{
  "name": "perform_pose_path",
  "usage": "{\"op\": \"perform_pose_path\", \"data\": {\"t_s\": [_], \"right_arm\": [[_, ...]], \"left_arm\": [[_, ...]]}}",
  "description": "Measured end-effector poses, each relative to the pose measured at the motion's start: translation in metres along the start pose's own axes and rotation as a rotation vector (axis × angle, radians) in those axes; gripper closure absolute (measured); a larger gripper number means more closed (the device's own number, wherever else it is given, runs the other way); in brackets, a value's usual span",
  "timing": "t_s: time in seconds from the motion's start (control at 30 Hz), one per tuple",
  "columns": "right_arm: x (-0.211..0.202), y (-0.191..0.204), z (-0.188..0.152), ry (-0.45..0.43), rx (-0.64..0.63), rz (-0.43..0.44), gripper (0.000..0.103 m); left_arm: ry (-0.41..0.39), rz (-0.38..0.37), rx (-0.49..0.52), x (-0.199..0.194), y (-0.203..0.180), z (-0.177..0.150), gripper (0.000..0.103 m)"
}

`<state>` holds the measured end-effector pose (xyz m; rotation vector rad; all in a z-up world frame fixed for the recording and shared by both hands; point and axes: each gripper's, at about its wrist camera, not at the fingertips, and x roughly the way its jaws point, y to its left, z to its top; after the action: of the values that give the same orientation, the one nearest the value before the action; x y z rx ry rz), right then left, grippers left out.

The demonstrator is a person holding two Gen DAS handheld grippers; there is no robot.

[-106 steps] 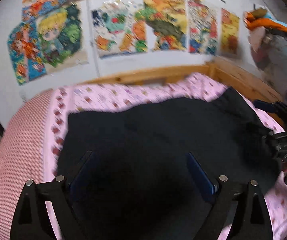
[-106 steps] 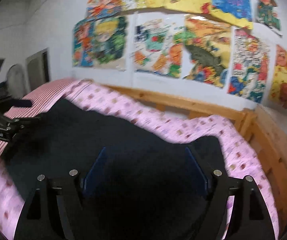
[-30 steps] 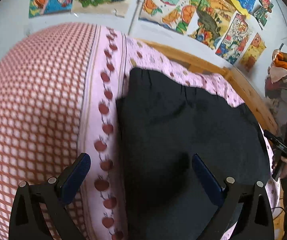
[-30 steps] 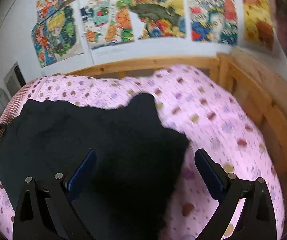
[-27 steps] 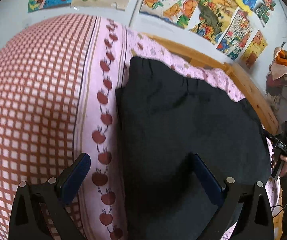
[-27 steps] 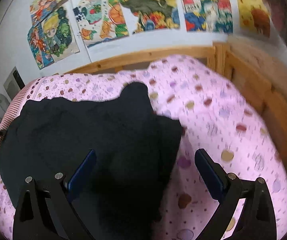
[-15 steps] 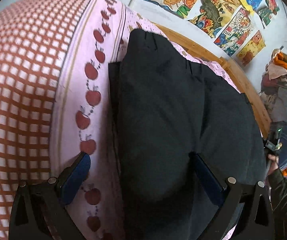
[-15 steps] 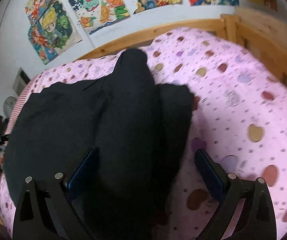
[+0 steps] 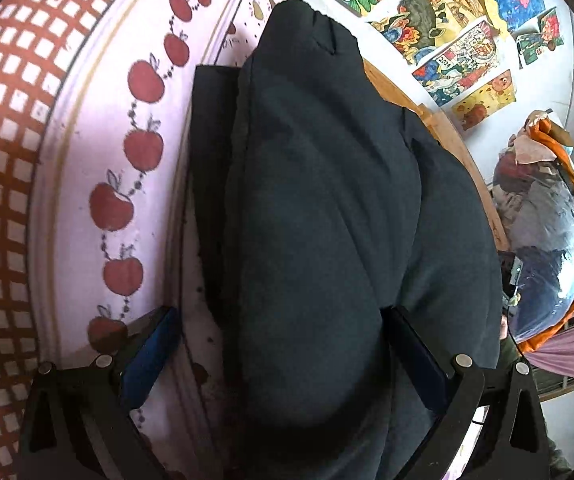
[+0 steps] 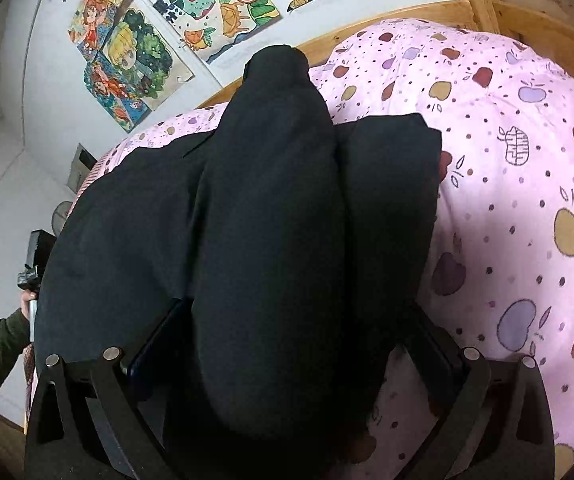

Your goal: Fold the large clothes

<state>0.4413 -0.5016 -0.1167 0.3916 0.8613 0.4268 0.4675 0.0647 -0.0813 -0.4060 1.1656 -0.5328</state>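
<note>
On a pink apple-print bedspread, left wrist view: black garment bunched between the spread fingers of the left gripper, near the checked edge.

Right wrist view: same garment humped between the right gripper's parted fingers, wooden bed frame behind.

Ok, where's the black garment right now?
The black garment lies on the pink apple-print bedding, bulging up between the open fingers of both grippers, with the wooden bed frame beyond it.
</note>
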Motion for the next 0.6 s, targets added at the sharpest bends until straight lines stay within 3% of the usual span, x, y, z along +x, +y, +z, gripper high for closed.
{"op": "perform_pose_path", "data": {"t_s": [0.23, 0.47, 0.6], "right_arm": [[0.000, 0.008, 0.001, 0.004, -0.001, -0.027, 0.003], [-0.014, 0.008, -0.013, -0.049, -0.021, -0.013, 0.025], [-0.021, 0.010, -0.021, -0.096, -0.066, -0.030, 0.033]], "left_arm": [[0.023, -0.006, -0.026, 0.009, -0.004, -0.001, 0.000], [-0.012, -0.008, 0.021, 0.011, -0.019, -0.006, 0.000], [-0.045, 0.005, 0.039, 0.010, -0.030, -0.006, 0.012]]}}
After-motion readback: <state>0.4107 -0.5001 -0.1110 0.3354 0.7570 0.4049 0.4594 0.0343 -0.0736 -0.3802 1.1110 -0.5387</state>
